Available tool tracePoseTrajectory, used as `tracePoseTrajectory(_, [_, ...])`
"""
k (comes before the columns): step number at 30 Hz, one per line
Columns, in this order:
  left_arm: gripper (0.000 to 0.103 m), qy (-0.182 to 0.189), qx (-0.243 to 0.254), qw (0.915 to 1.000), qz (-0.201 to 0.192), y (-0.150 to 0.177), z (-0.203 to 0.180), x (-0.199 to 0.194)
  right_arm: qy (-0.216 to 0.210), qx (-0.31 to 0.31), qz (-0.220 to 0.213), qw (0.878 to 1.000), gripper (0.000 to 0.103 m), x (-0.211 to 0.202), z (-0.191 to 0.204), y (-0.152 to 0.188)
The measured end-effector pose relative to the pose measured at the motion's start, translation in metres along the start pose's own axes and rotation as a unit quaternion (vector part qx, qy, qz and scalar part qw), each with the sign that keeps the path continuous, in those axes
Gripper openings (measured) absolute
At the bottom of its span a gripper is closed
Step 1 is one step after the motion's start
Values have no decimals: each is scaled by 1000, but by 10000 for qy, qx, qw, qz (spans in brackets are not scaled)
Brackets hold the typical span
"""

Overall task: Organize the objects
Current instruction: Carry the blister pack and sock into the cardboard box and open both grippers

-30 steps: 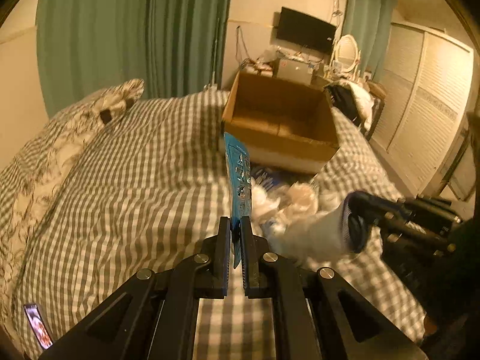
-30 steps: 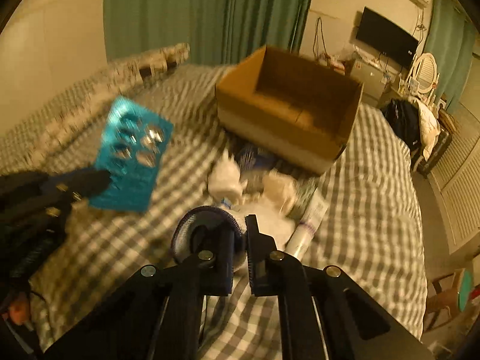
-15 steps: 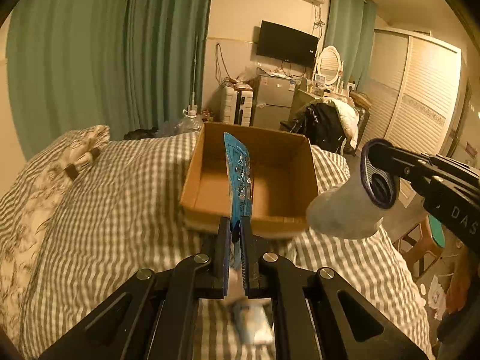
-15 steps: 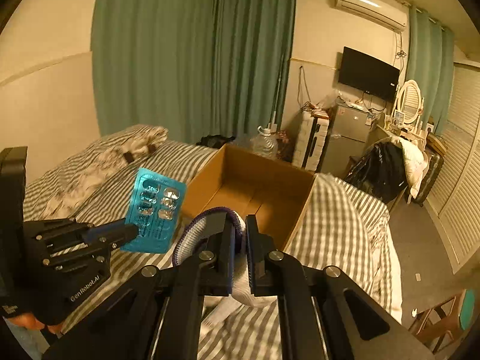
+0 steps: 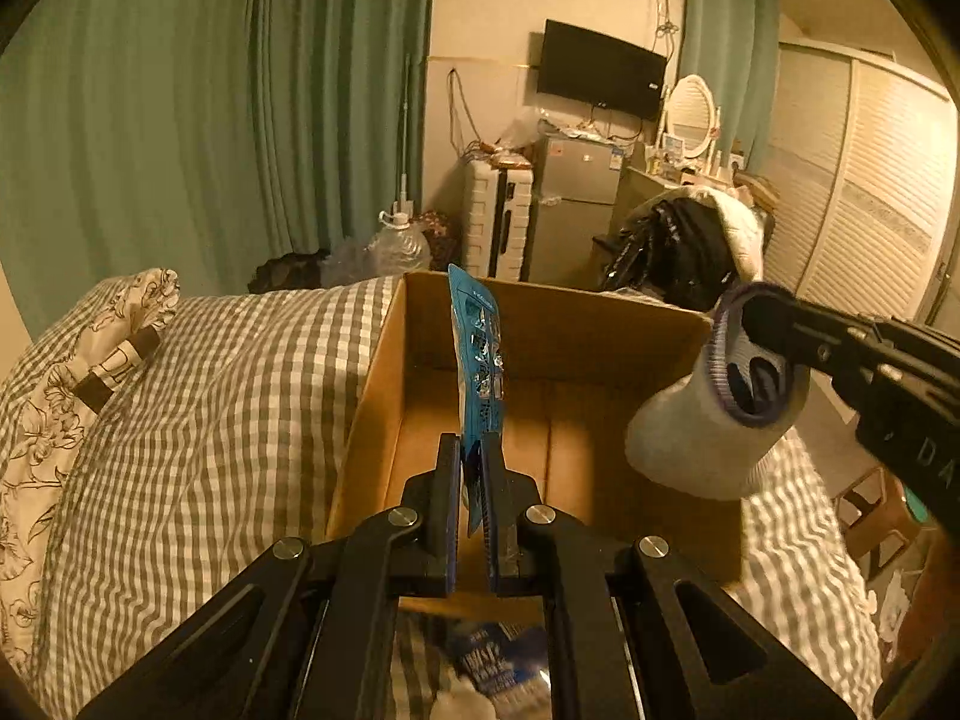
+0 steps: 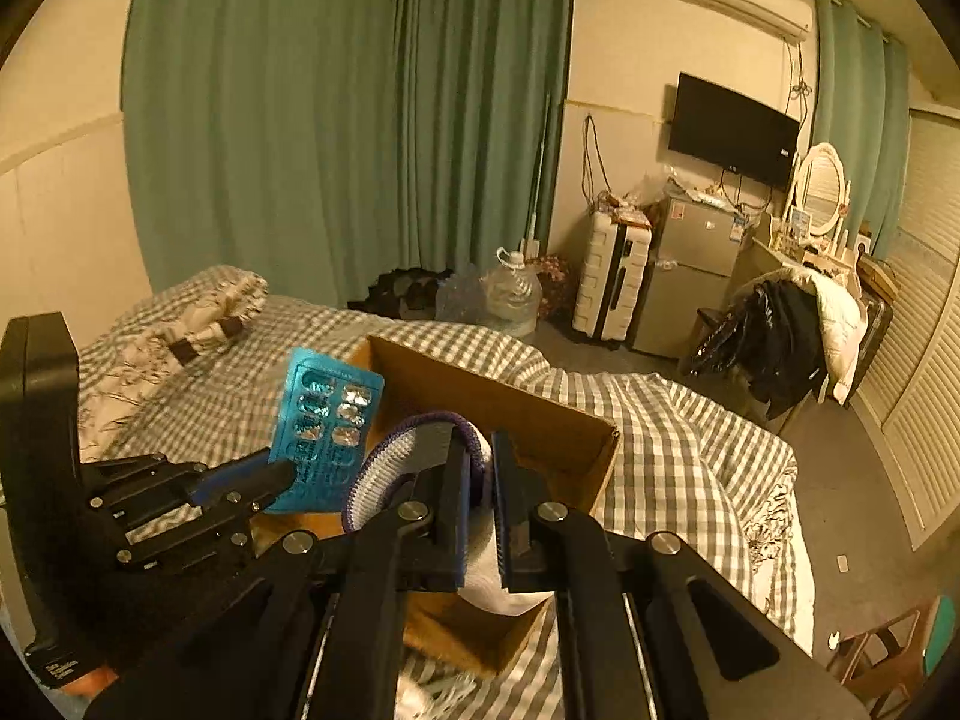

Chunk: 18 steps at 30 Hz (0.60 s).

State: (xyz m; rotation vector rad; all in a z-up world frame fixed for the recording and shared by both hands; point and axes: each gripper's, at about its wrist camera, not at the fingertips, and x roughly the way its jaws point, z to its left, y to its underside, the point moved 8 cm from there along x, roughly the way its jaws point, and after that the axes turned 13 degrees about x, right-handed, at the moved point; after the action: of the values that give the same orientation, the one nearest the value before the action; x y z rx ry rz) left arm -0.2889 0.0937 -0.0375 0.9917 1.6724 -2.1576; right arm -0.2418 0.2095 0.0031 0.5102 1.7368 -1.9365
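Note:
My left gripper (image 5: 471,450) is shut on a blue blister pack of pills (image 5: 477,360), held edge-on above the open cardboard box (image 5: 558,330) on the bed. From the right wrist view the blister pack (image 6: 327,420) shows its flat face, with my left gripper (image 6: 288,471) pinching its lower edge. Over the box's right side my right gripper (image 6: 477,456) is shut on the purple-trimmed cuff of a white sock (image 6: 396,462). The sock (image 5: 708,432) hangs down from my right gripper (image 5: 750,324) in the left wrist view. The box (image 6: 528,414) looks empty inside.
The checked bedspread (image 5: 228,396) surrounds the box, with a floral pillow (image 5: 54,384) at the left. Blurred blue and white items (image 5: 492,666) lie on the bed below my left gripper. Beyond the bed stand a water jug (image 6: 513,294), suitcase (image 6: 612,282) and small fridge (image 6: 690,276).
Both grippers have risen from the pile on the bed and moved forward to the box, carrying the blister pack and the sock, which now hang over its opening.

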Motion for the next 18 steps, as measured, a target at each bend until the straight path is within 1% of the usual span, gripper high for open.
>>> tracePoseTrajectory(5, [7, 5, -24, 9999, 128, 6, 1, 25, -41, 59, 171, 9998, 6, 38, -5, 8])
tracePoseTrajectory(9, [10, 71, -31, 9998, 179, 11, -2, 28, -135, 153, 196, 9996, 6, 48, -2, 11])
tracePoseTrajectory(10, [16, 83, -6, 9998, 190, 12, -2, 26, -139, 165, 196, 9996, 7, 48, -3, 11])
tracePoseTrajectory(11, [29, 75, 19, 9998, 205, 13, -4, 25, -135, 167, 205, 9996, 8, 47, -2, 11])
tracePoseTrajectory(12, [38, 26, 42, 9998, 215, 16, -4, 21, -129, 164, 208, 9996, 12, 46, -1, 12])
tracePoseTrajectory(13, [58, -18, 42, 9998, 212, 16, -4, 17, -113, 161, 207, 9996, 21, 46, 2, 11])
tracePoseTrajectory(14, [66, -61, 32, 9998, 197, 17, -3, 13, -88, 163, 194, 9996, 27, 42, 2, 11])
tracePoseTrajectory(15, [66, -85, 17, 9998, 171, 18, -1, 7, -58, 189, 165, 9997, 38, 38, 1, 10])
tracePoseTrajectory(16, [66, -75, 7, 9998, 179, 20, 1, -1, -44, 235, 134, 9996, 46, 32, 0, 9])
tracePoseTrajectory(18, [66, -112, -37, 9998, 180, 22, 6, -15, -26, 384, 64, 9992, 54, 16, -4, 6])
